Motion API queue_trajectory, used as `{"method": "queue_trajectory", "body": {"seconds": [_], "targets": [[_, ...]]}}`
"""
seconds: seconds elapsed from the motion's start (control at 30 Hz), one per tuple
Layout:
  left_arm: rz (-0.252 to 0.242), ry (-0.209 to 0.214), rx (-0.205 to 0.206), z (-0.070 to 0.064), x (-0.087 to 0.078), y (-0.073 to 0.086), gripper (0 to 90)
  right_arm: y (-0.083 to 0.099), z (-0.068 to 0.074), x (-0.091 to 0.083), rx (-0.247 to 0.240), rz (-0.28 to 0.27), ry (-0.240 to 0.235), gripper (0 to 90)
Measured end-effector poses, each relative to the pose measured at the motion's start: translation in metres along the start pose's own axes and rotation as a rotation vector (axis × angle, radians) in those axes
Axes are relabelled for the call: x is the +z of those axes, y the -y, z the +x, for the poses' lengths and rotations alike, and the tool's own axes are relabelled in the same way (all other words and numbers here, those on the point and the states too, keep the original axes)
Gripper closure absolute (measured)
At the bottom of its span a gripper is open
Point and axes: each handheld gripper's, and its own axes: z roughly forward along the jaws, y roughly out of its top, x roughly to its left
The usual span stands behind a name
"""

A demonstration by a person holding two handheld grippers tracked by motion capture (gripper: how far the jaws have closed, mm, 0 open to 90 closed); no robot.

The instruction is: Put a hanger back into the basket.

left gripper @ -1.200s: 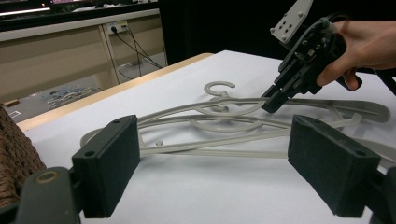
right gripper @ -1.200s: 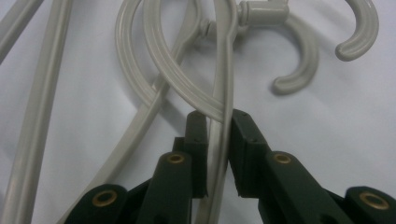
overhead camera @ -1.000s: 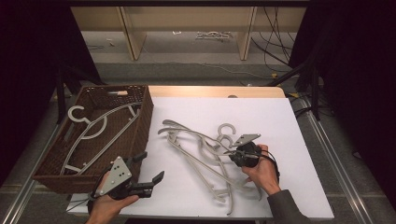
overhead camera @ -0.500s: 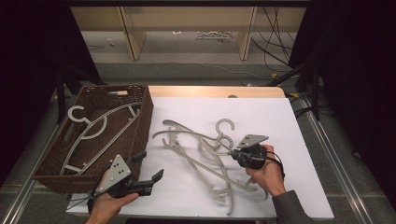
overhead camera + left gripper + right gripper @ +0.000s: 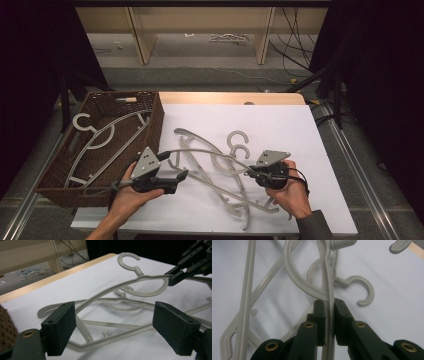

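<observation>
Room: dark surround; pale shelving uprights and loose cables on the floor beyond the counter point(image 5: 300, 120), which is white-topped with a wooden far edge.
Basket point(image 5: 155, 117): one, brown woven, at the counter's left edge, tilted off the side.
Hanger in basket point(image 5: 102, 137): one grey plastic hanger lying inside, hook toward the far left corner.
Left claw point(image 5: 182, 175): held in the person's left hand point(image 5: 132, 192) just right of the basket, with a grey three-cornered plate on top. Jaws stand wide apart and grip nothing. In the left gripper view the claw point(image 5: 115, 332) frames the hanger pile between its two black pads.
Hangers on counter point(image 5: 215, 172): a tangled pile in the middle of the white top. Two hooks show clearly in the high view, side by side; the crossing bars suggest three hangers, though I cannot count them for certain.
Held hanger point(image 5: 328, 280): one of the pile, its thin bar running up between the right jaws; its left end is lifted off the counter and arcs toward the left claw, as seen in the high view point(image 5: 200, 150).
Right claw point(image 5: 248, 172): in the right hand point(image 5: 290, 192), at the pile's right side, jaws closed tight on the held hanger's bar just below its hook. The right gripper view shows the claw point(image 5: 328, 305) pinching that bar.
</observation>
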Motion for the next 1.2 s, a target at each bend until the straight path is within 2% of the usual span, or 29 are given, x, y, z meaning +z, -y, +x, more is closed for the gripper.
{"method": "queue_trajectory", "body": {"seconds": [0.1,0.23,0.33,0.5,0.7,0.8,0.93,1.07,1.1,1.13,1.2], "targets": [[0.065,0.014,0.022,-0.005,0.013,-0.010,19.5,0.002,0.003,-0.007,-0.021,-0.002,0.001,81.9],[0.096,0.033,0.048,-0.011,0.030,-0.020,21.1,0.003,0.007,-0.012,-0.042,-0.007,0.000,81.9],[0.125,0.060,0.080,-0.013,0.040,-0.027,21.8,0.003,0.011,-0.015,-0.064,-0.005,-0.007,81.9],[0.159,0.100,0.110,-0.017,0.053,-0.037,24.8,0.001,0.017,-0.018,-0.094,-0.012,-0.018,81.9],[0.218,0.128,0.143,-0.022,0.065,-0.039,28.9,-0.002,0.021,-0.021,-0.121,-0.009,-0.021,81.9],[0.254,0.131,0.173,-0.023,0.070,-0.039,32.3,-0.004,0.024,-0.021,-0.140,-0.007,-0.022,81.9],[0.294,0.188,0.184,-0.027,0.076,-0.039,35.1,-0.006,0.026,-0.022,-0.155,-0.009,-0.029,81.9],[0.331,0.205,0.212,-0.028,0.082,-0.039,43.4,-0.007,0.029,-0.022,-0.176,-0.007,-0.036,81.9],[0.338,0.218,0.201,-0.029,0.082,-0.038,45.7,-0.008,0.030,-0.021,-0.179,-0.011,-0.034,81.9],[0.347,0.224,0.212,-0.028,0.083,-0.038,47.5,-0.008,0.030,-0.021,-0.183,-0.010,-0.039,81.9],[0.361,0.241,0.207,-0.027,0.085,-0.037,52.8,-0.009,0.031,-0.022,-0.193,-0.009,-0.040,81.9]]}}
